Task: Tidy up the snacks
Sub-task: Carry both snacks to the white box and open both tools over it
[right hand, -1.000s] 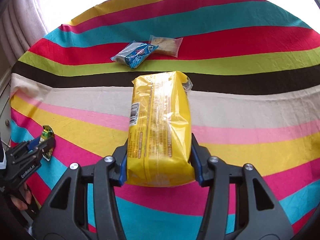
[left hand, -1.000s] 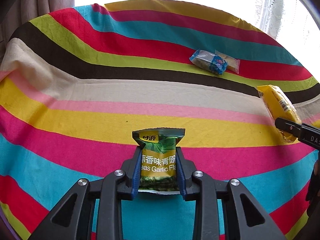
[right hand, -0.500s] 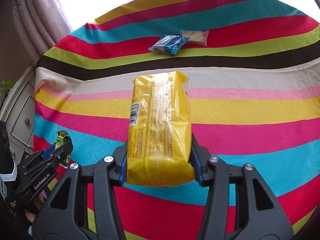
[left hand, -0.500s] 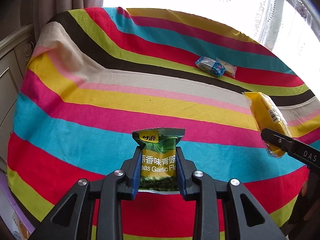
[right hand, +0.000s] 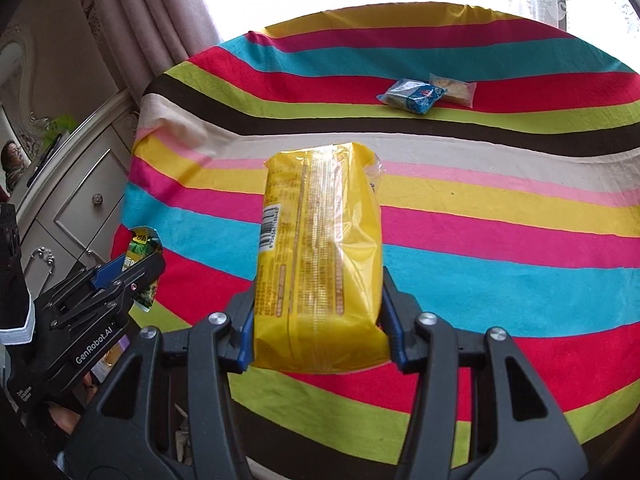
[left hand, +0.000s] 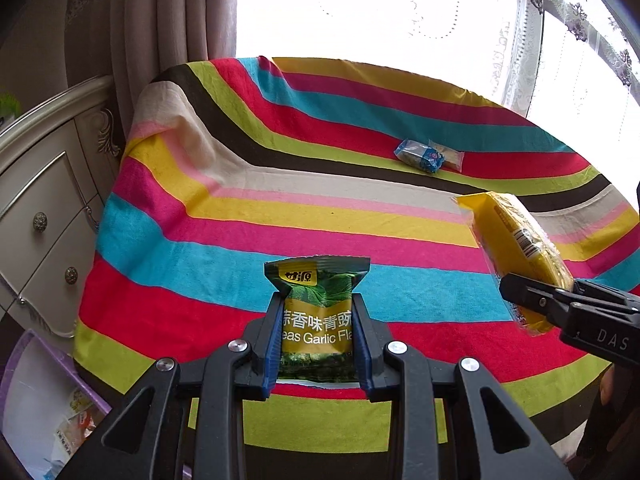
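My left gripper (left hand: 317,340) is shut on a small green garlic-pea snack bag (left hand: 317,320), held upright above the near edge of the striped table (left hand: 280,208). My right gripper (right hand: 318,320) is shut on a large yellow snack pack (right hand: 320,256), also lifted off the cloth. Each gripper shows in the other's view: the right gripper (left hand: 516,292) with the yellow pack (left hand: 516,236) at the right, the left gripper (right hand: 132,276) with the green bag (right hand: 142,248) at the lower left. A blue snack packet (left hand: 419,155) and a clear cracker packet (left hand: 450,157) lie together at the table's far side.
A cream dresser with drawers (left hand: 44,208) stands left of the table, curtains (left hand: 172,20) and a bright window behind. A purple-rimmed container (left hand: 44,400) with packets inside sits on the floor at the lower left, below the table edge.
Both grippers have drawn back and up from the table, still gripping their packs. The table's left and near edges, the dresser and the purple container have come into view.
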A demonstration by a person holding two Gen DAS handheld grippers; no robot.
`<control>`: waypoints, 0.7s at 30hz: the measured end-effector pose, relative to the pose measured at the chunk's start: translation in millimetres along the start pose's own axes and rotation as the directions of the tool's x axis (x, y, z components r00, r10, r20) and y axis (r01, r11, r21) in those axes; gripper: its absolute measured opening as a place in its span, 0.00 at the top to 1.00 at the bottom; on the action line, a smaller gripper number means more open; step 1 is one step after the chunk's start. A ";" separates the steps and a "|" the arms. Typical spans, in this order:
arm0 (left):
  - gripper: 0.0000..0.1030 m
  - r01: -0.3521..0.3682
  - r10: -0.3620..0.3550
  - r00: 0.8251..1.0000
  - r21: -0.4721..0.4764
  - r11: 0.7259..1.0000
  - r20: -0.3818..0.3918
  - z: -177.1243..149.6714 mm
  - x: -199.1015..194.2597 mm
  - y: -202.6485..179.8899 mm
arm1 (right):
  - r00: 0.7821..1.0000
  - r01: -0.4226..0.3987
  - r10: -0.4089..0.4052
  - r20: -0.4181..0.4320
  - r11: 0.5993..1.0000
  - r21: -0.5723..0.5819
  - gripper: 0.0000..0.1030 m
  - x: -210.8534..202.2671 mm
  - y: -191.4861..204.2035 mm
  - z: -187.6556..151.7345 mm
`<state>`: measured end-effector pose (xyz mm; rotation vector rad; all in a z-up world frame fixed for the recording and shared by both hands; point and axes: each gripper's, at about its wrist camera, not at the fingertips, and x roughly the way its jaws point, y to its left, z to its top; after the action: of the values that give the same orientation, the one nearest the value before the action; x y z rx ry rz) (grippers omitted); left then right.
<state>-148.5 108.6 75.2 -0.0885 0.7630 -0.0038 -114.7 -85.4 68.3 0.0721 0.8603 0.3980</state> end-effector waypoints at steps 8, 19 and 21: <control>0.69 -0.028 0.026 0.998 0.022 0.999 0.054 1.7 -40.2 20.2 | 0.997 -0.070 0.072 0.014 0.994 -0.088 0.47 -14.8 45.9 3.9; 0.69 -0.072 0.073 0.996 -0.016 0.997 0.052 -36.4 -93.2 83.4 | 0.987 -0.159 0.160 -0.022 0.948 -0.275 0.47 -22.5 125.8 -14.6; 0.69 -0.087 0.089 0.995 -0.034 0.996 0.048 -45.5 -101.0 96.7 | 0.983 -0.183 0.181 -0.036 0.934 -0.305 0.47 -22.4 140.5 -18.3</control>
<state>-255.6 204.9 104.3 -0.0850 0.7174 0.0943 -185.3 34.3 103.4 -0.1393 0.7923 0.7037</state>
